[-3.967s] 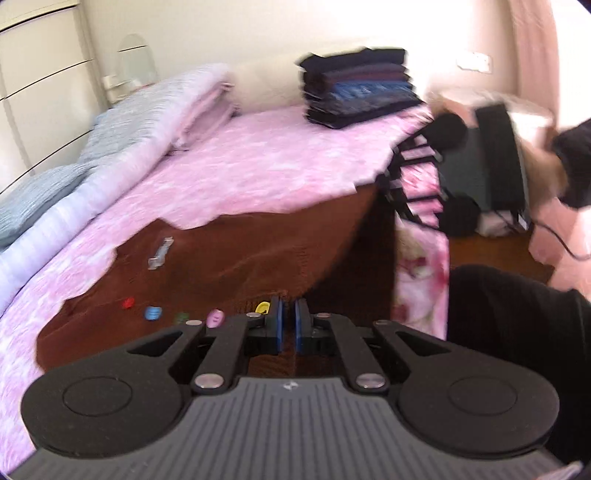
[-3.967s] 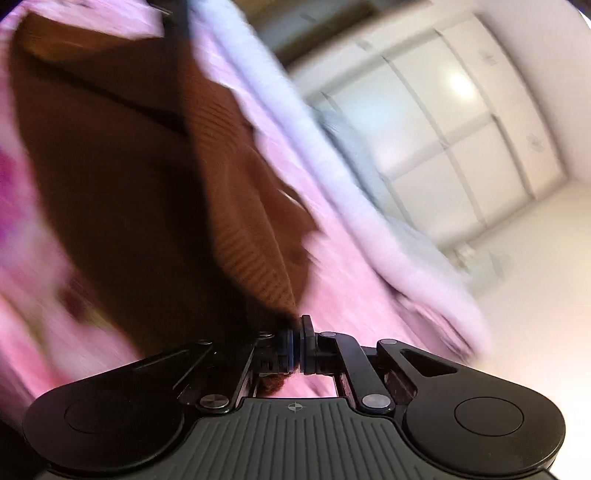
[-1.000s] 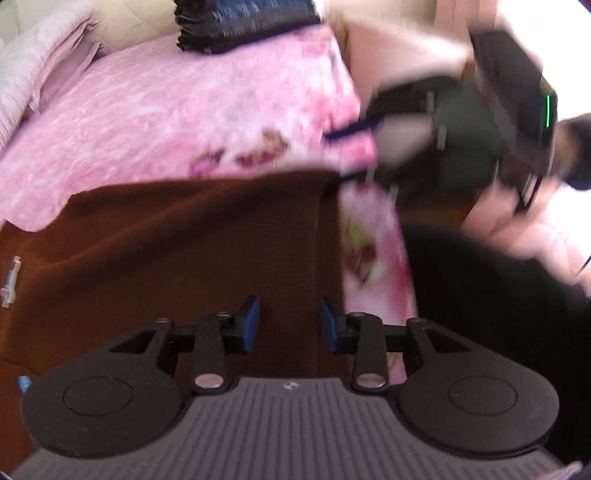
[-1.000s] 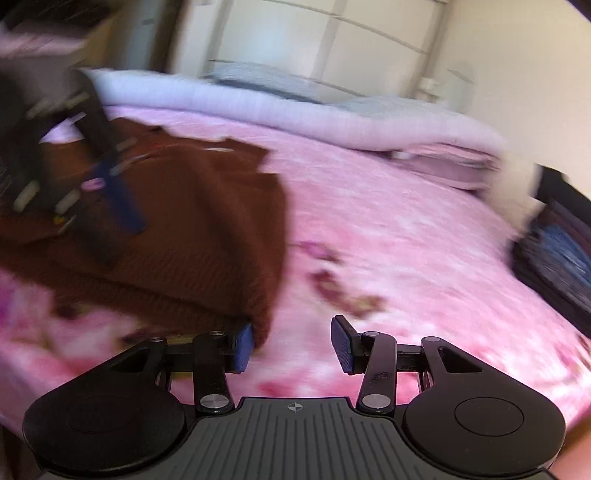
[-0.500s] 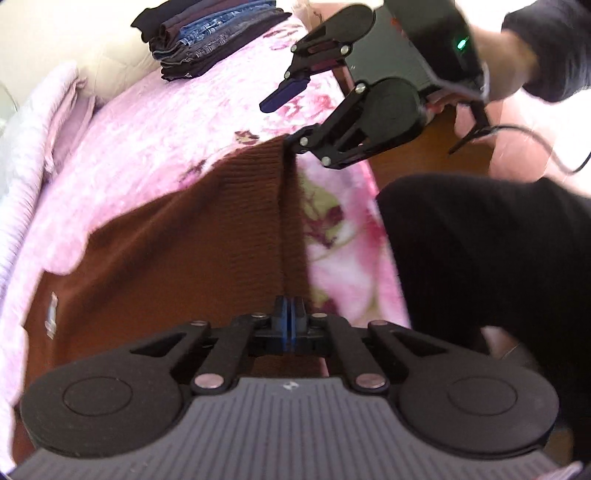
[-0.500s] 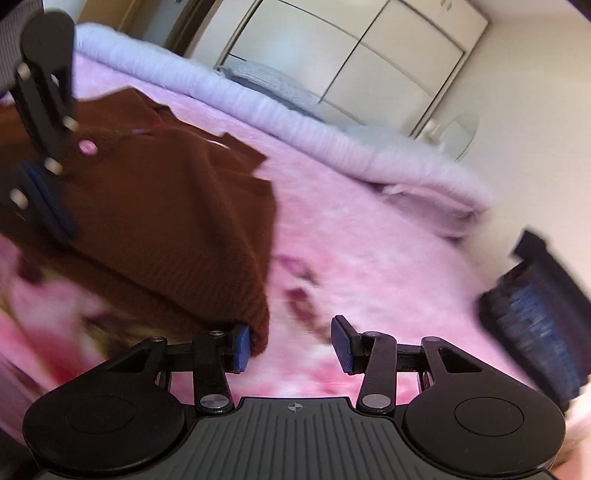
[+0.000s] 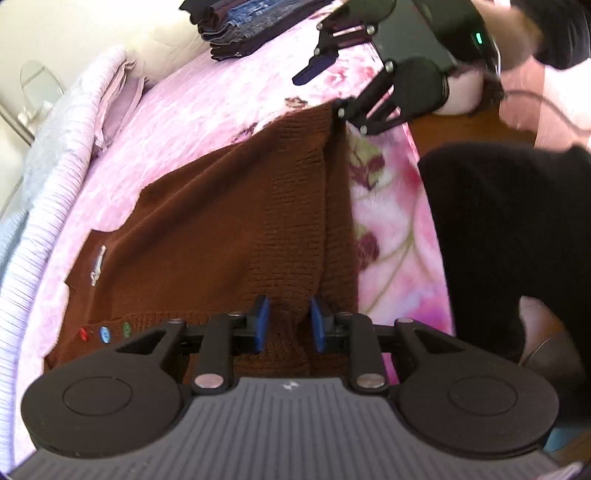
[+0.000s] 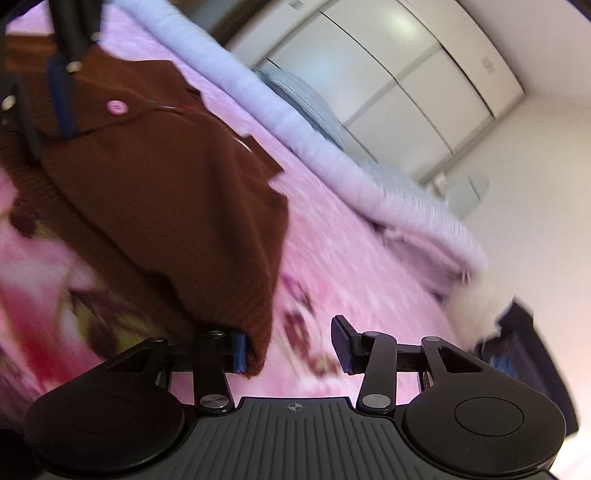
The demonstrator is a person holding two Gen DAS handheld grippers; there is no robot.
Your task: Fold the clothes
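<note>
A brown knit cardigan (image 7: 221, 229) with coloured buttons lies flat on the pink bed (image 7: 207, 92), its near edge folded along the bed's side. My left gripper (image 7: 286, 325) is open, its blue pads either side of a fold of the cardigan's hem. My right gripper (image 8: 291, 349) is open at the cardigan's far corner (image 8: 258, 332), the corner lying against its left pad. The right gripper also shows in the left wrist view (image 7: 328, 85), and the left gripper shows in the right wrist view (image 8: 59, 92).
A stack of folded dark clothes (image 7: 243, 26) sits at the far end of the bed. A rolled lilac quilt (image 7: 48, 192) runs along the far side. White wardrobes (image 8: 406, 74) stand behind. The person's dark-clad leg (image 7: 509, 240) is by the bed's edge.
My left gripper was shut on the cardigan's hem half a second ago and has opened. The right gripper stays open at the far corner and has tilted.
</note>
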